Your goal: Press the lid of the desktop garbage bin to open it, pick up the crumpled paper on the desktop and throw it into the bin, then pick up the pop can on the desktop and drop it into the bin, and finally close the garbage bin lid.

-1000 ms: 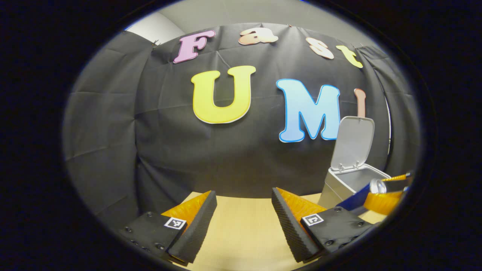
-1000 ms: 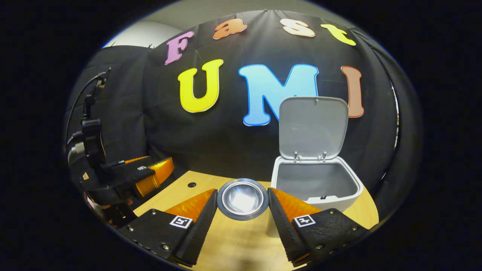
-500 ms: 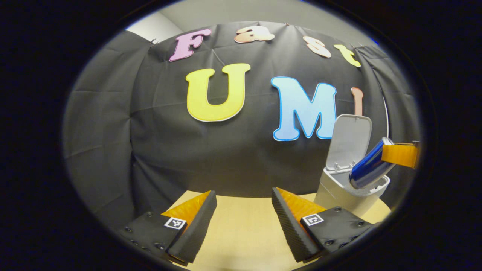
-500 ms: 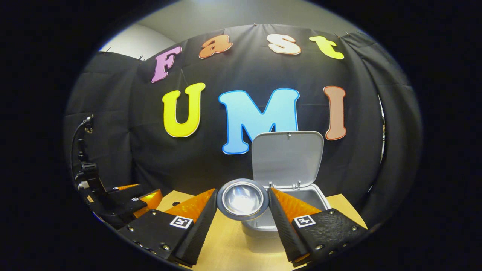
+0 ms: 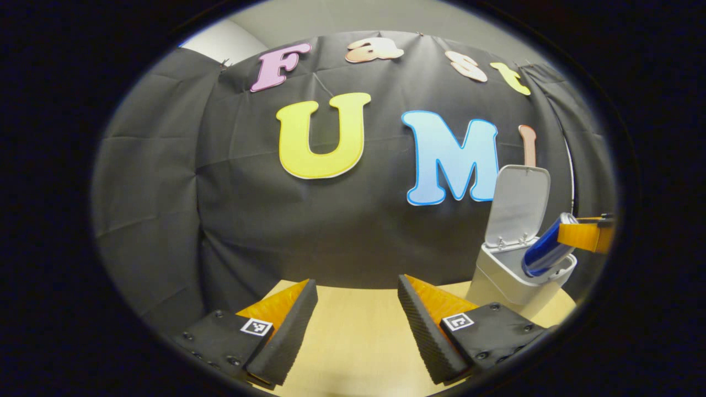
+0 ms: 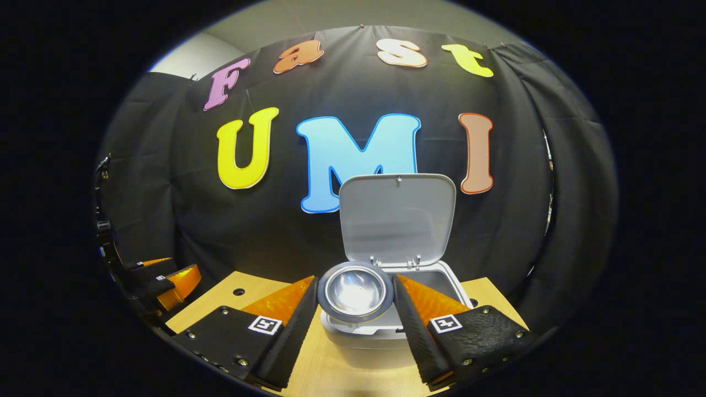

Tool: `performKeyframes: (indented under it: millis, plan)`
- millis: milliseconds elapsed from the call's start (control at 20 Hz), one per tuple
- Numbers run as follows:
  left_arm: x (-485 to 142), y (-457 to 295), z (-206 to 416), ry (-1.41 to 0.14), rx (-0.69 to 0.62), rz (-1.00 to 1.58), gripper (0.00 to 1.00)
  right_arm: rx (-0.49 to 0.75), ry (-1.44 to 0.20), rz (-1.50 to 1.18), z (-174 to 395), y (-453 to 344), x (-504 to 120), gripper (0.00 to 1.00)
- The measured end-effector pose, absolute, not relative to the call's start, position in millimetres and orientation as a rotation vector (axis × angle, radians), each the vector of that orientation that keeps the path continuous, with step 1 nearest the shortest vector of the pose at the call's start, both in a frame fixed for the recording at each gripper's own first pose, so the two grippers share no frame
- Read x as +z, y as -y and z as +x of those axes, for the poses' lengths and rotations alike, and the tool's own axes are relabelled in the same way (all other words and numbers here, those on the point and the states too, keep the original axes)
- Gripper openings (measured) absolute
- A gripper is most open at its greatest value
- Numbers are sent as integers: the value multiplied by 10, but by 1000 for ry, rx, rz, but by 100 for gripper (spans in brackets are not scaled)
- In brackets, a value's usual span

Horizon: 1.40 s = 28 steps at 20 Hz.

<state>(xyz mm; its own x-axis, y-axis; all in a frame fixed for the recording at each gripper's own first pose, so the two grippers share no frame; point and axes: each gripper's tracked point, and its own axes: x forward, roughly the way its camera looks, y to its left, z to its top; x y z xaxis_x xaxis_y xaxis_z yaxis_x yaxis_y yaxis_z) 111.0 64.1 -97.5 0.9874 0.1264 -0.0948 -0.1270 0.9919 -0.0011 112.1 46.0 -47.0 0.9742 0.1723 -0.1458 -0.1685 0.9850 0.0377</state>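
The step in hand looks like the drop of the pop can (image 6: pixel 356 291): the right gripper (image 6: pixel 354 309) has its jaws clenched on the can, one finger pressing each side, its shiny end facing the camera between the fingertips. Just past those tips sits the garbage bin (image 6: pixel 386 336), its lid (image 6: pixel 398 218) standing upright and open beyond. In the left gripper view the can (image 5: pixel 546 255) tilts nose-down at the bin's mouth (image 5: pixel 515 275), well off to the right of the left gripper (image 5: pixel 357 320), whose jaws stand released with nothing between them. The crumpled paper cannot be made out; whether it lies inside the bin is hidden. By my judgement the next move calls for letting the jaws go once the can is squarely above the opening, then pressing the lid down. Under both sets of jaws runs a pale wooden desktop (image 5: pixel 353 342), with the black cloth wall (image 5: pixel 165 193) beyond it
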Motion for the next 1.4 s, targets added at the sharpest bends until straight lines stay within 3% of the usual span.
performKeyframes:
  millis: [200,300,1150,1250,1400]
  plan:
    - [-983,-645,1109,-96,132,-7,100,168,-174,20,1159,-436,-568,83]
    - [-990,-637,1114,-98,133,-10,96,162,-184,17,1166,-425,-608,83]
    - [-960,-632,1056,-92,130,-11,100,147,-216,55,1125,-375,-671,88]
    - [-961,-639,1044,-92,129,-14,91,145,-209,50,1133,-363,-639,88]
    - [-950,-626,1038,-93,124,-14,96,143,-184,48,1183,-352,-525,88]
